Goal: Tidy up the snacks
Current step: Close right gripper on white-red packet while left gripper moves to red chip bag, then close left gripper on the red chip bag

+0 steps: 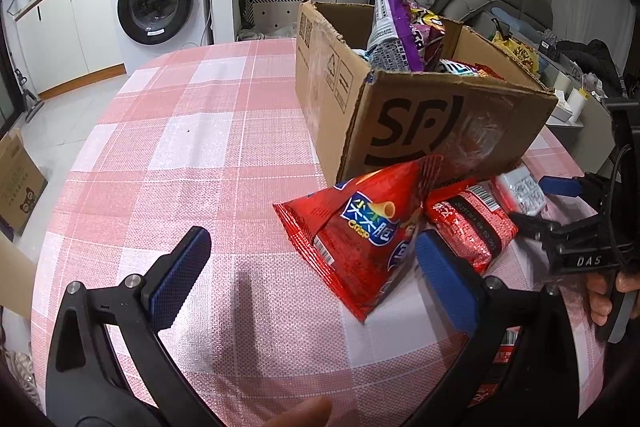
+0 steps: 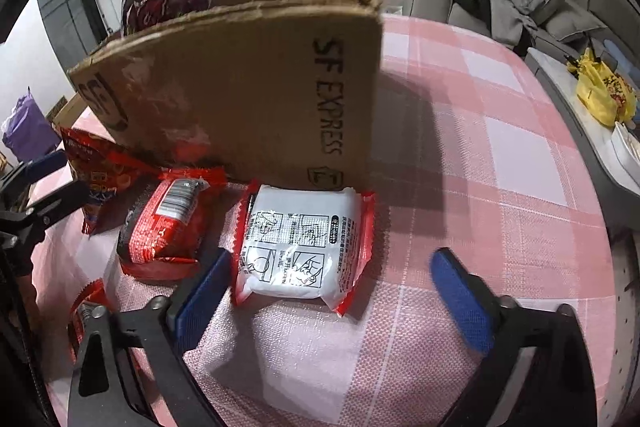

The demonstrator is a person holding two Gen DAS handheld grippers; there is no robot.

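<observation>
- Cardboard box (image 2: 240,87) anchors sorting; 3 packets lie at its base, likely awaiting boxing.
- Right gripper (image 2: 340,291) straddles white noodle pack (image 2: 300,247), pads not pressing.
- Left gripper (image 1: 312,279) gapes, holding nothing.

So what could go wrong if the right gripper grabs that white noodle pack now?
The right gripper is open, and only its left jaw sits beside the white noodle pack; closing may pinch just the crinkly edge and let it slip. The pack lies against the cardboard box, so pushing forward could shove the box.

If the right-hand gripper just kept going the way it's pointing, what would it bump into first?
Most likely the white-faced packet with red edges, lying just ahead of the right gripper between its open fingers. The cardboard box stands right behind it. Depth is hard to judge.
</observation>
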